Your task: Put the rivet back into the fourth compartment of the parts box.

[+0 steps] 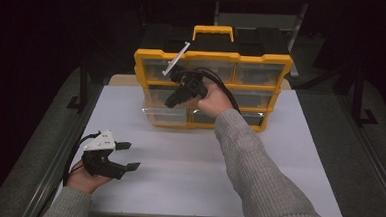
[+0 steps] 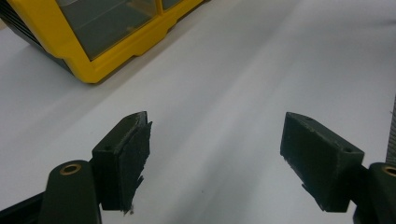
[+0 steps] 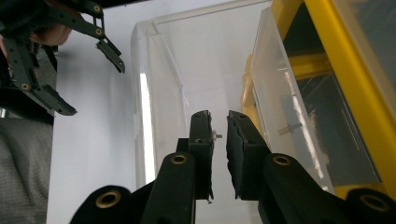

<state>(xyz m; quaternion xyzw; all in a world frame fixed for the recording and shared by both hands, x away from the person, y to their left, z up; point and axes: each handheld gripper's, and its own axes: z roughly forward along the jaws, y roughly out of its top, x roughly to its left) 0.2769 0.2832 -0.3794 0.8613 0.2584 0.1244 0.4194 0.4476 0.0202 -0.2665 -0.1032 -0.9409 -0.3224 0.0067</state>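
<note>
Right gripper, jaws nearly closed with a slim gap, pinches nothing at the clear drawer, half pulled from the yellow organizer at the table's far edge; left gripper idles released near the left edge.

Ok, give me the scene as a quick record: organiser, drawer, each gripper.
organiser: yellow organiser upright at the table's far side
drawer: clear drawer in the bottom row pulled partly out
right gripper: right gripper over the open drawer, jaws nearly closed; whether anything is pinched is unclear
left gripper: left gripper open, near the table's left edge
</note>
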